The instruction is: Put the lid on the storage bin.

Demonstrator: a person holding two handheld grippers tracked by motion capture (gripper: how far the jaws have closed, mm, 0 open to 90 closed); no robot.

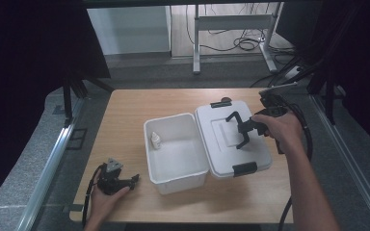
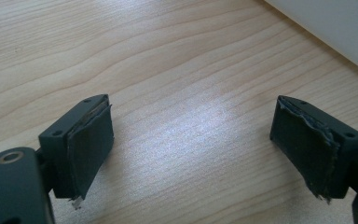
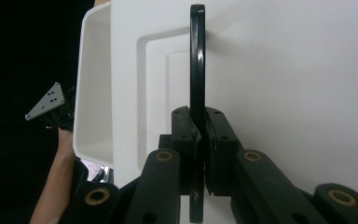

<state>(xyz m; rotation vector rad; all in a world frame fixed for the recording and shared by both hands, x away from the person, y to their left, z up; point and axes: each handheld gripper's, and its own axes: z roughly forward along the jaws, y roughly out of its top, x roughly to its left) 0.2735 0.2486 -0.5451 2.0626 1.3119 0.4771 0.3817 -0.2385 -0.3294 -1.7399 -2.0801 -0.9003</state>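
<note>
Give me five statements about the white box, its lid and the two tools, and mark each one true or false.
1. The right tool is shut on the lid's black handle. True.
2. The left tool is holding the small bottle. False: its jaws stand open over bare wooden table and grip nothing.
3. The white box holds a small bottle near its far left corner. True.
4. The lid lies on the left side of the box. False: it lies on the right side, right against the box.
5. The lid covers the box. False: the box is open.
</note>
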